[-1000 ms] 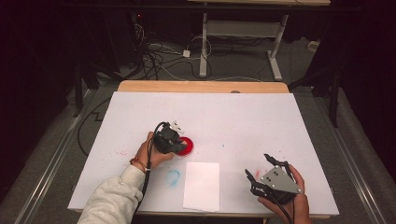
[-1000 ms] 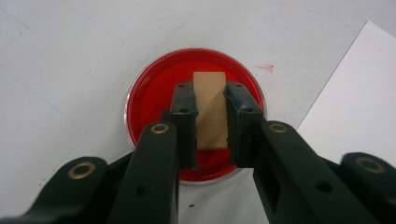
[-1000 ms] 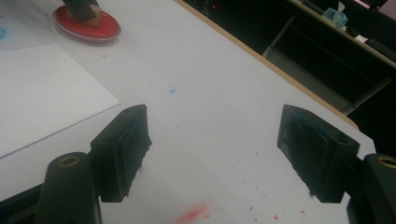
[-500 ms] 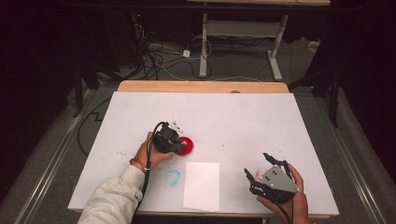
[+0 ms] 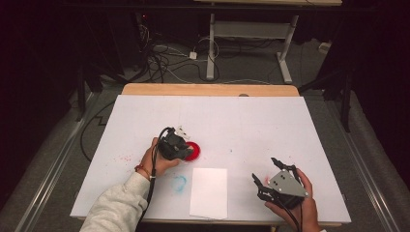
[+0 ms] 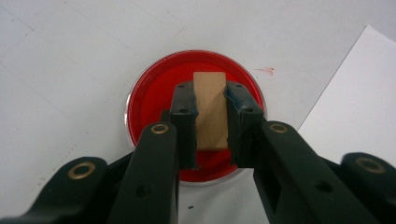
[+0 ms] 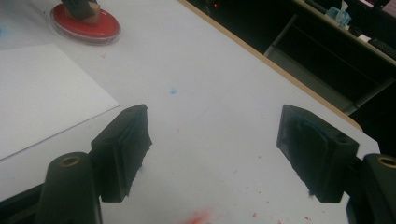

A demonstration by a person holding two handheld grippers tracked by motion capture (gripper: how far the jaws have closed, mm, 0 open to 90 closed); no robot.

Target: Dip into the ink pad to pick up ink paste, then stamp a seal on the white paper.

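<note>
A round red dish [image 6: 149, 102] of red colour sits on the white table cover, left of middle [image 5: 196, 151]. My left gripper [image 6: 210, 91] points down into it, shut on a small upright wooden block [image 6: 210, 112] whose lower end is in the dish. From above, the left gripper [image 5: 181, 144] hides the block. My right gripper [image 5: 264, 169] rests near the front right of the table; its jaws [image 7: 212, 126] stand wide apart with nothing between them. A white sheet of paper [image 5: 209, 192] lies at the front, between the two hands.
A blue ring-shaped smear [image 5: 179, 183] marks the cover left of the paper, and red specks [image 5: 124, 158] lie farther left. The table's wooden far edge [image 5: 208, 90] borders a dark floor with cables and a desk frame [image 5: 249, 31].
</note>
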